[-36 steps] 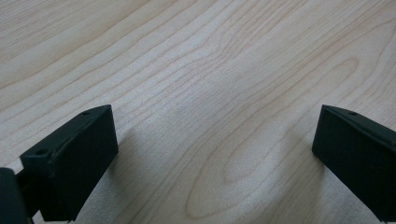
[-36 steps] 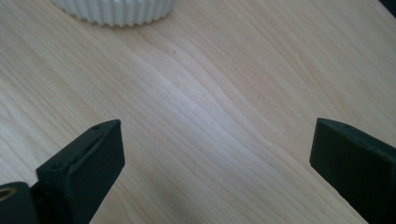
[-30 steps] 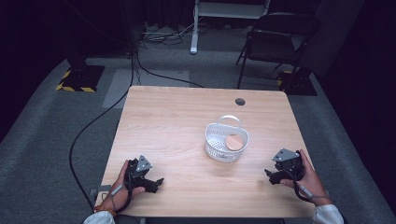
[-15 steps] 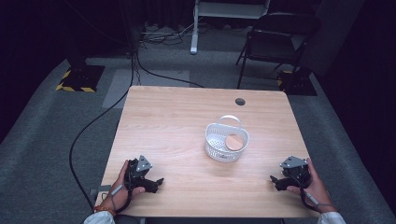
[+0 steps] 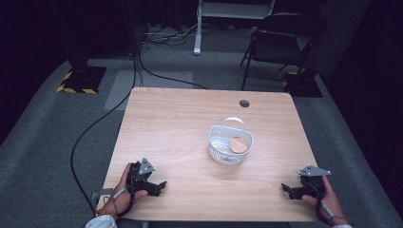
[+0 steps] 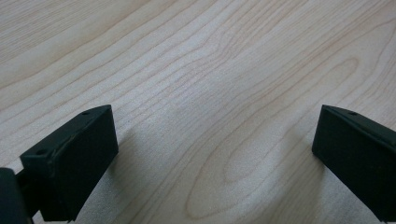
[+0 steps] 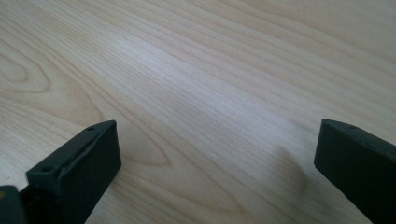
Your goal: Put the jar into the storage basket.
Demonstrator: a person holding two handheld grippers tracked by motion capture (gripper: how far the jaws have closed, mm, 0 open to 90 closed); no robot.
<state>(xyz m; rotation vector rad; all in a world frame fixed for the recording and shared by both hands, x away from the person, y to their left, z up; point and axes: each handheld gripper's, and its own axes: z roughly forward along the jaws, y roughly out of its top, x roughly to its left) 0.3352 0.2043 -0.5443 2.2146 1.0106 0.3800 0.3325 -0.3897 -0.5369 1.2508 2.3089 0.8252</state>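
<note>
From above, a white basket (image 5: pixel 230 145) holding a tan round disc (image 5: pixel 238 144) sits mid-surface (image 5: pixel 180 123), well apart from my left gripper (image 5: pixel 159 185) and right gripper (image 5: pixel 286 188) at the near corners. Each gripper view shows jaws spread wide over bare wood grain.

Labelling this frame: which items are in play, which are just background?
In play (likely):
white basket holding a round tan disc
left gripper, open
right gripper, open

Background:
black chair
floor cable
white stand leg
table grommet hole
</note>
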